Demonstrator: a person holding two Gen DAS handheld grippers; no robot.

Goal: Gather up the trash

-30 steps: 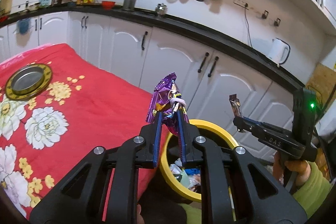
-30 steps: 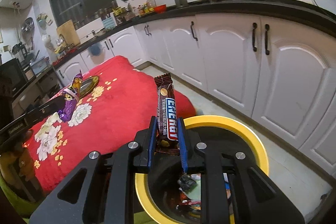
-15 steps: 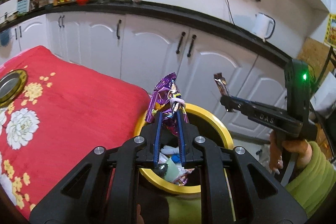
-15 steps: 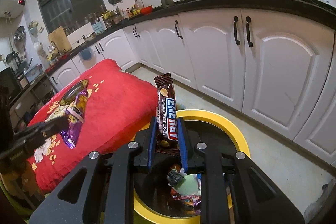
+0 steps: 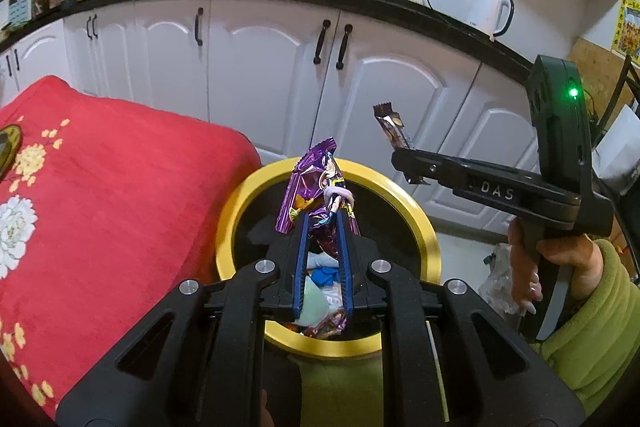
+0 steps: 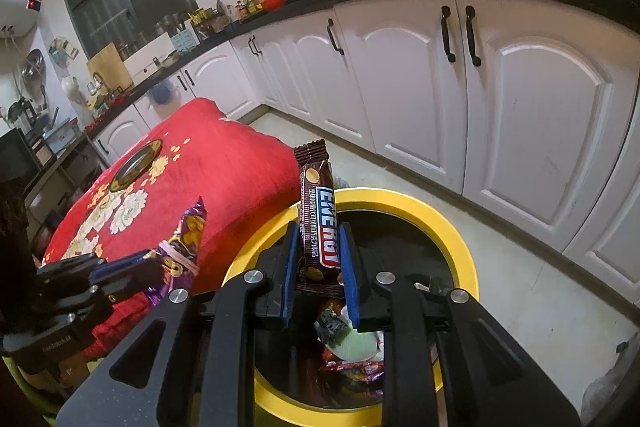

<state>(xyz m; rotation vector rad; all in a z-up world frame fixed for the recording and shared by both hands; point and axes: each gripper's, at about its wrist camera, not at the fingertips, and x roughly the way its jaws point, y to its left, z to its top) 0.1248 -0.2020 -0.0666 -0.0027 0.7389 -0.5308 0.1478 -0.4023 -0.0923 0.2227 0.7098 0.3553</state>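
Two wrappers are in hand at once, and both now hang over the bin. The left gripper [image 5: 323, 223] is clamped narrow on a crumpled purple foil wrapper [image 5: 316, 183], its blue pads pinching the lower part while the top stands free above them. The right gripper [image 6: 319, 259] is closed on a brown snack-bar wrapper [image 6: 318, 223], held upright with its crimped end pointing up. What has changed over the last second is mostly on the left side — a second ago the purple wrapper stood over the edge of the red flowered cloth [image 5: 120, 195], with only part of the yellow rim showing below it; now the left gripper has swung across and down, and the whole mouth of the yellow-rimmed trash bin [image 5: 416, 227] lies under its jaws. The right gripper has moved less, sinking a little, and the bin [image 6: 460, 239] fills more of its view. Neither grip has loosened in that time. Inside the bin other rubbish is already visible: a pale green piece, something blue, and some red and coloured wrappers. My reading is that the carry is finished and the release is the step in hand — both pieces look placed to fall inside the rim if the jaws open. The purple foil is light and creased, so it may cling to a pad or drift; the bar wrapper should drop straighter.
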